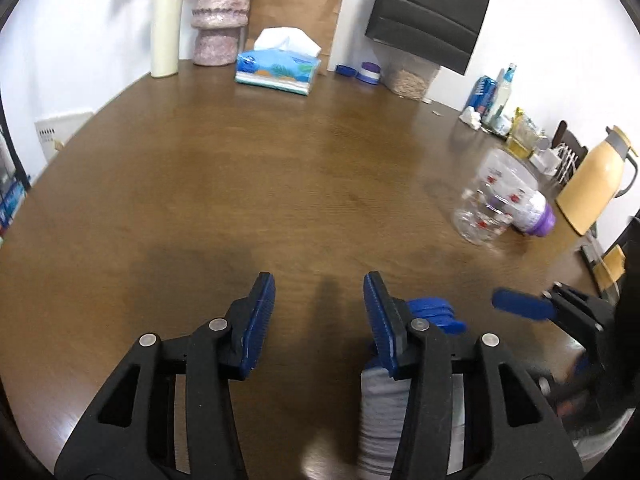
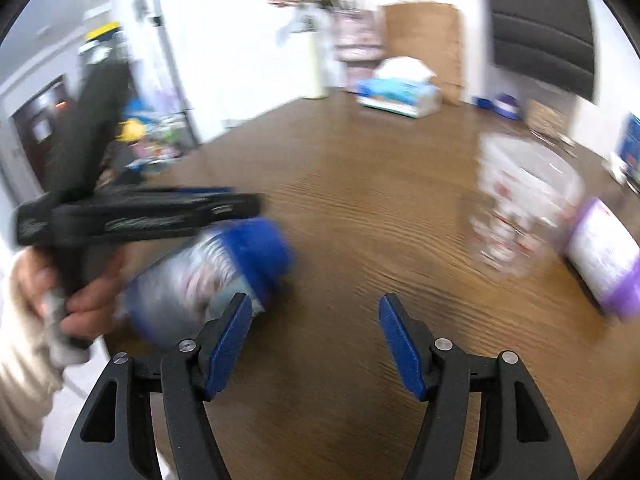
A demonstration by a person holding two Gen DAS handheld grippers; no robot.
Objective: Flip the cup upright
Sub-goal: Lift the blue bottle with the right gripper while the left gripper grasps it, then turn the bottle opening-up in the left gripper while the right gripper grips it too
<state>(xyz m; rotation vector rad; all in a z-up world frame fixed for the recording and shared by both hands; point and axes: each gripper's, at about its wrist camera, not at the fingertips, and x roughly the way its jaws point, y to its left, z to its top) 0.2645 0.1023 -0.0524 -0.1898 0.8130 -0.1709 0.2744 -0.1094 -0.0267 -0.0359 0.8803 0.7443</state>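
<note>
A clear glass cup (image 1: 494,196) with red prints stands mouth-down on the wooden table (image 1: 240,184) at the right; it also shows blurred in the right wrist view (image 2: 524,208). My left gripper (image 1: 319,300) is open and empty over the table's near part. My right gripper (image 2: 316,320) is open and empty; one blue fingertip (image 1: 520,304) of it shows at the right of the left wrist view. The left gripper (image 2: 224,200) shows from the side in the right wrist view.
A grey bottle with a blue cap (image 2: 224,272) lies on its side near the front edge, also in the left wrist view (image 1: 400,380). A white and purple bottle (image 1: 536,214) lies behind the cup. A tissue box (image 1: 278,70), vase (image 1: 218,16), paper bag (image 1: 298,8) and yellow jug (image 1: 600,180) line the back and right.
</note>
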